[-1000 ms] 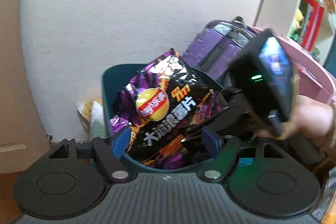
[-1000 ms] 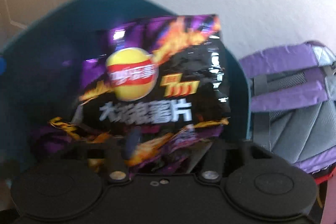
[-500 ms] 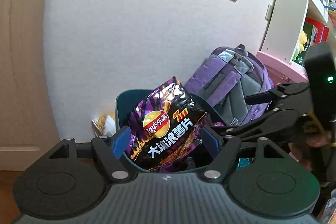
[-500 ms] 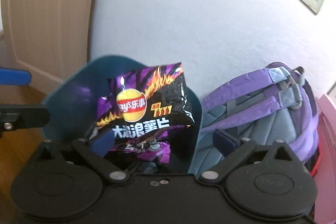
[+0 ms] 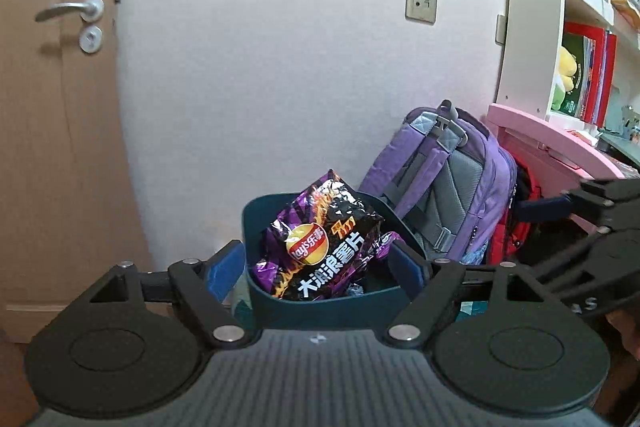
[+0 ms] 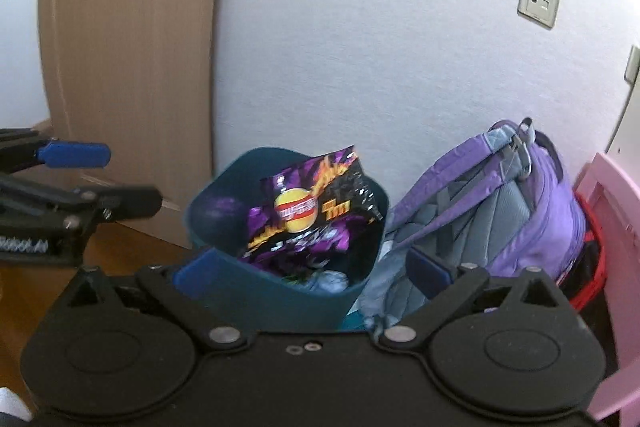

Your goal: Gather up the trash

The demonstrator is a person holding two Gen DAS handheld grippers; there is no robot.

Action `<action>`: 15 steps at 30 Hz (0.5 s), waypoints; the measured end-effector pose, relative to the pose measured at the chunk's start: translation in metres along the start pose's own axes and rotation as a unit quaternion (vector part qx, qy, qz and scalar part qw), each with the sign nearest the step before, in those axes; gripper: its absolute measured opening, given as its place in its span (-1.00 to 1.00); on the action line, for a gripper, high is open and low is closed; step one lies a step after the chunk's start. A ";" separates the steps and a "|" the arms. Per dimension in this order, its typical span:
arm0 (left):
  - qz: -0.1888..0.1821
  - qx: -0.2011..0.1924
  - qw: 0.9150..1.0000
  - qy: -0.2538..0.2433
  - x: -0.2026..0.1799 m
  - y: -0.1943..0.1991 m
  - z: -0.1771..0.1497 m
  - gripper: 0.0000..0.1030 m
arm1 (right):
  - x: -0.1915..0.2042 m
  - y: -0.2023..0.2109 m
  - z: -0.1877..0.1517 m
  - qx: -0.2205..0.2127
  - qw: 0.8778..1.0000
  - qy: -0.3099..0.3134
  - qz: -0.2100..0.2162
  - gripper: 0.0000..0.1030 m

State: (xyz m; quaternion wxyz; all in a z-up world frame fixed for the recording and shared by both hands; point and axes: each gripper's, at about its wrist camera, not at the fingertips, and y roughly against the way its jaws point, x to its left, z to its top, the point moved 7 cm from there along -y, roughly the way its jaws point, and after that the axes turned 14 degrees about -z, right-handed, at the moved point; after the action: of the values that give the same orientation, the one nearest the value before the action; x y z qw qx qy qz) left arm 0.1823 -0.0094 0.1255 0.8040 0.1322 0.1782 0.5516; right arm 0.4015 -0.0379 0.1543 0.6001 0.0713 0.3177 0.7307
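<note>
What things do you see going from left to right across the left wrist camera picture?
Door → trash bin with chip bag inside → purple backpack → pink desk → bookshelf.

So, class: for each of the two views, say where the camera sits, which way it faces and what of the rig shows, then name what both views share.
Left wrist: sits on the left tool, facing slightly down at the bin by the wall; its own opening fingers frame the bin, with the right tool at the right edge.
Right wrist: sits on the right tool, facing down at the bin; its own open fingers show, with the left tool at the left edge.
Shared: bin, chip bag, backpack, door, socket.
</note>
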 end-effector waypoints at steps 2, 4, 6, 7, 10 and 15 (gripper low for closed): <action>0.010 -0.004 1.000 -0.005 -0.006 0.011 -0.003 0.53 | -0.004 0.013 -0.009 -0.007 1.000 -0.013 0.004 0.96; 0.023 -0.008 1.000 -0.014 -0.012 0.021 -0.008 0.55 | -0.008 0.028 -0.018 -0.018 0.999 -0.030 0.014 0.99; 0.033 -0.010 0.999 -0.026 -0.019 0.031 -0.014 0.59 | -0.012 0.045 -0.026 -0.035 0.998 -0.047 0.028 1.00; 0.038 -0.011 0.999 -0.029 -0.022 0.035 -0.017 0.59 | -0.012 0.052 -0.030 -0.043 0.997 -0.053 0.034 1.00; 0.047 -0.011 0.998 -0.041 -0.033 0.046 -0.030 0.60 | -0.014 0.072 -0.044 -0.065 0.994 -0.069 0.050 1.00; 0.061 -0.013 0.996 -0.059 -0.049 0.059 -0.049 0.72 | -0.013 0.098 -0.063 -0.100 0.988 -0.100 0.063 1.00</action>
State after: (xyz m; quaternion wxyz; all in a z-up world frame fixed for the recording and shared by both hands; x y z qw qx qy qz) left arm 0.0952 -0.0336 0.1128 0.7796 0.1644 0.1147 0.5933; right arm 0.2929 -0.0818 0.1623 0.5859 0.1036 0.1764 0.7841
